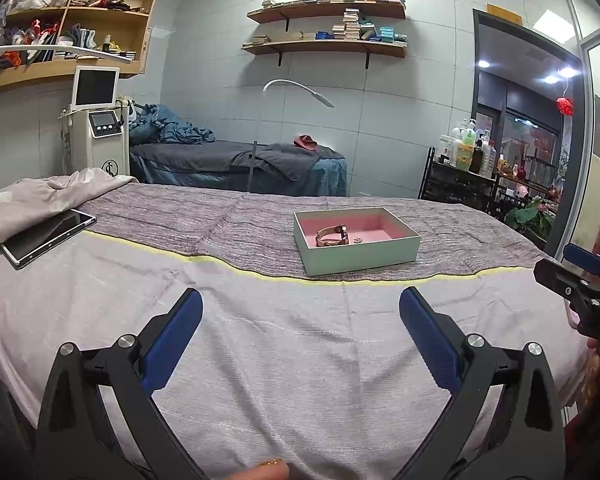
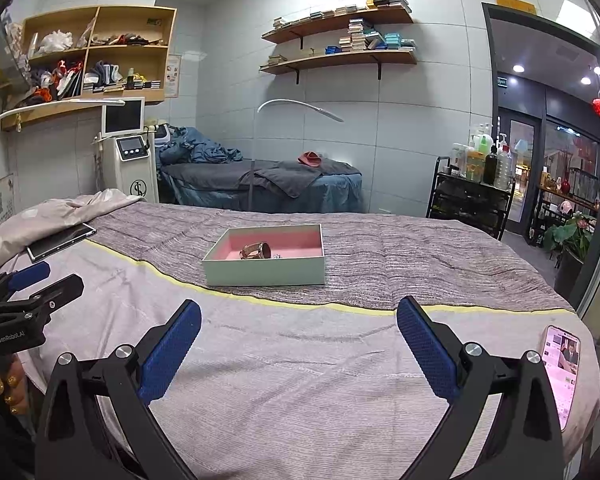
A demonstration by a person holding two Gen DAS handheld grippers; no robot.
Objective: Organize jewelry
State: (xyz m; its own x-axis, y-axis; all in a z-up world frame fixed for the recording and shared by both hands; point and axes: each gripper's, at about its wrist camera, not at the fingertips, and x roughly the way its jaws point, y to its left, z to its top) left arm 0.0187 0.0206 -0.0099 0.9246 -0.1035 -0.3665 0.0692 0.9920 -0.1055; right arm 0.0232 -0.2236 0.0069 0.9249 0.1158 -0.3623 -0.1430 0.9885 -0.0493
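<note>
A pale green box (image 1: 364, 258) (image 2: 266, 272) with a pink lining sits on the grey striped cloth in the middle of the bed. Inside lie a pink-strapped watch (image 1: 332, 236) (image 2: 255, 251) and a small silver piece (image 1: 357, 241) (image 2: 277, 256) beside it. My left gripper (image 1: 300, 304) hovers open over the lilac sheet, well short of the box, with nothing between its blue pads. My right gripper (image 2: 299, 316) is likewise open and empty, nearer than the box. Each gripper shows at the edge of the other's view.
A tablet (image 1: 48, 238) (image 2: 62, 241) rests on the crumpled quilt at the left. A lit phone (image 2: 562, 374) lies on the bed's right edge. Behind stand a white machine (image 1: 98, 136), a second bed and a bottle trolley (image 2: 472, 192).
</note>
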